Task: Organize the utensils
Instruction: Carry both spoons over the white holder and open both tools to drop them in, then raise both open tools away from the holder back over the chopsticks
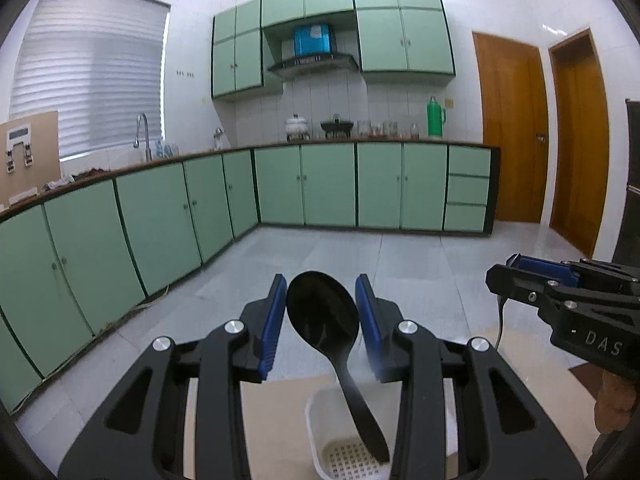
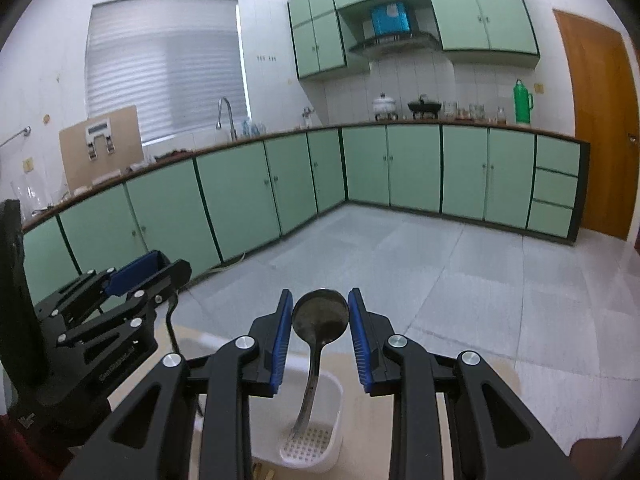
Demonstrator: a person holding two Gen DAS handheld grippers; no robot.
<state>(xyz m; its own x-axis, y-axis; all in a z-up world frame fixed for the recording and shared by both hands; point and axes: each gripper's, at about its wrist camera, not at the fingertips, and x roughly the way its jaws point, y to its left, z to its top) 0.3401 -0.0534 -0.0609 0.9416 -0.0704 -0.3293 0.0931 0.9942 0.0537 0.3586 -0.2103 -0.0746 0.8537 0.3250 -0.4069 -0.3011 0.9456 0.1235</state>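
The left gripper (image 1: 321, 286) is being closed on a black spoon (image 1: 322, 314), the right gripper (image 2: 316, 302) on a metal ladle (image 2: 320, 314); both handles are being lowered into 1 white basket (image 2: 336, 396).

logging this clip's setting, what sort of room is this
A home kitchen, most likely. Green base cabinets run under an L-shaped counter with a sink faucet, a range hood hangs between the wall cabinets, and a pot and green thermos stand on the counter.
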